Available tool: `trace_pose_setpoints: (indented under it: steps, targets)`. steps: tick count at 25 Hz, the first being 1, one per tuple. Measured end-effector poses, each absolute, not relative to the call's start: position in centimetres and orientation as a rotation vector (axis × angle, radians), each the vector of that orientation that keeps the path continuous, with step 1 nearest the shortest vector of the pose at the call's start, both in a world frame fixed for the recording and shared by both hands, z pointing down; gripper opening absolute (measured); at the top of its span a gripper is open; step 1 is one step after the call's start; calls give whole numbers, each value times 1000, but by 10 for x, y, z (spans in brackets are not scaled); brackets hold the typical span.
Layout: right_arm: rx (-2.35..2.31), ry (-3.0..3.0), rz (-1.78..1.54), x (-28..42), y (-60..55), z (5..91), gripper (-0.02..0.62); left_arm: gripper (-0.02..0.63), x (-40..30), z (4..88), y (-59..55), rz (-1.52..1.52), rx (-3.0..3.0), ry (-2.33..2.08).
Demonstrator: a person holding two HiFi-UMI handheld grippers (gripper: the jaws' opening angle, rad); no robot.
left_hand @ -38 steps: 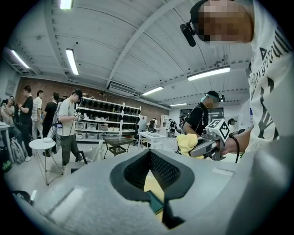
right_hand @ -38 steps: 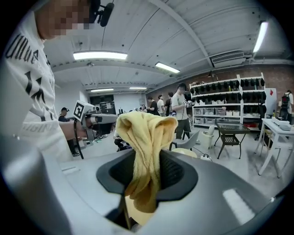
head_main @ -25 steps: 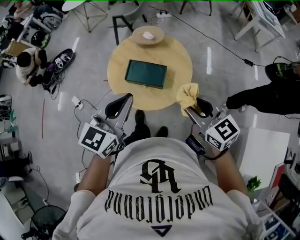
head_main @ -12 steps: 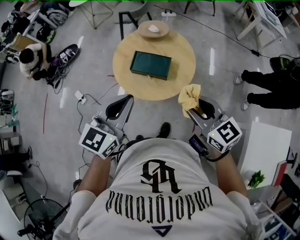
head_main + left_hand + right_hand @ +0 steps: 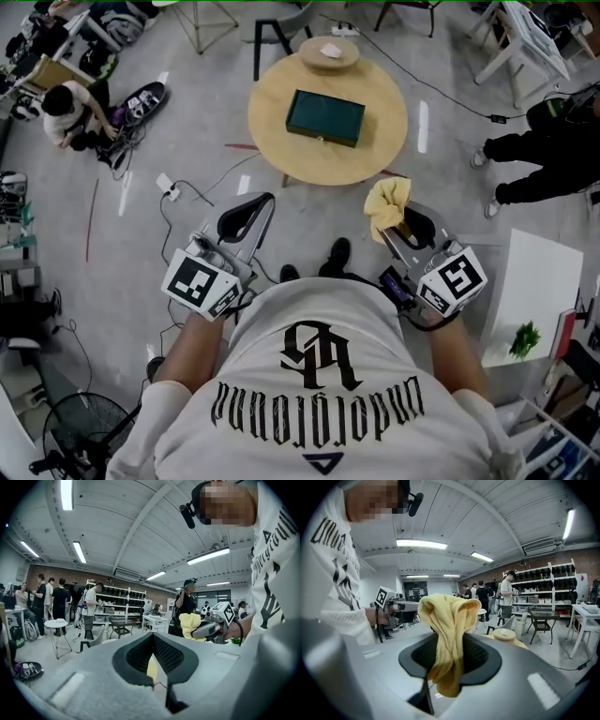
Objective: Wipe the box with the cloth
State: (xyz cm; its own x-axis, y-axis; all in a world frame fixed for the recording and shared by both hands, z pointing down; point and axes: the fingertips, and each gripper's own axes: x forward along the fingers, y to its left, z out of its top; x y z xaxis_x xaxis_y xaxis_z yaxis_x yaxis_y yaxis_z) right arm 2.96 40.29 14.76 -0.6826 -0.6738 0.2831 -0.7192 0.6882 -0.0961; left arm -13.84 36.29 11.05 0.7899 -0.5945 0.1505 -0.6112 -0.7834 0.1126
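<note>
The dark green box (image 5: 325, 117) lies on the round wooden table (image 5: 370, 155), some way ahead of both grippers. In the head view my right gripper (image 5: 392, 223) is shut on the yellow cloth (image 5: 386, 206), which bunches up above its jaws. The right gripper view shows the cloth (image 5: 447, 630) clamped between the black pads of the right gripper (image 5: 449, 646) and hanging below them. My left gripper (image 5: 264, 202) is held level beside it, its jaws shut with nothing in them. In the left gripper view the left gripper (image 5: 153, 639) has its pads together.
A small wooden plate (image 5: 329, 52) with a white item sits at the table's far edge. Cables (image 5: 187, 192) trail over the floor. A person crouches at the far left (image 5: 70, 108), and another in black stands at the right (image 5: 544, 150). A white table (image 5: 539, 291) is close on the right.
The table and box have slid up and right in the head view, farther from both grippers. Both grippers keep their pose, and the cloth stays gripped.
</note>
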Motion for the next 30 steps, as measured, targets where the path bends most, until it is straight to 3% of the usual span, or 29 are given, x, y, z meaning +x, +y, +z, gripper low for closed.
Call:
trace_pose_setpoints:
  steps: [12, 30]
  targets:
    - [1149, -2669, 285, -50, 474, 153, 127, 6, -215, 115, 430, 115, 2836, -948]
    - [1148, -2648, 261, -92, 489, 150, 127, 6, -246, 112, 441, 78, 2857, -911]
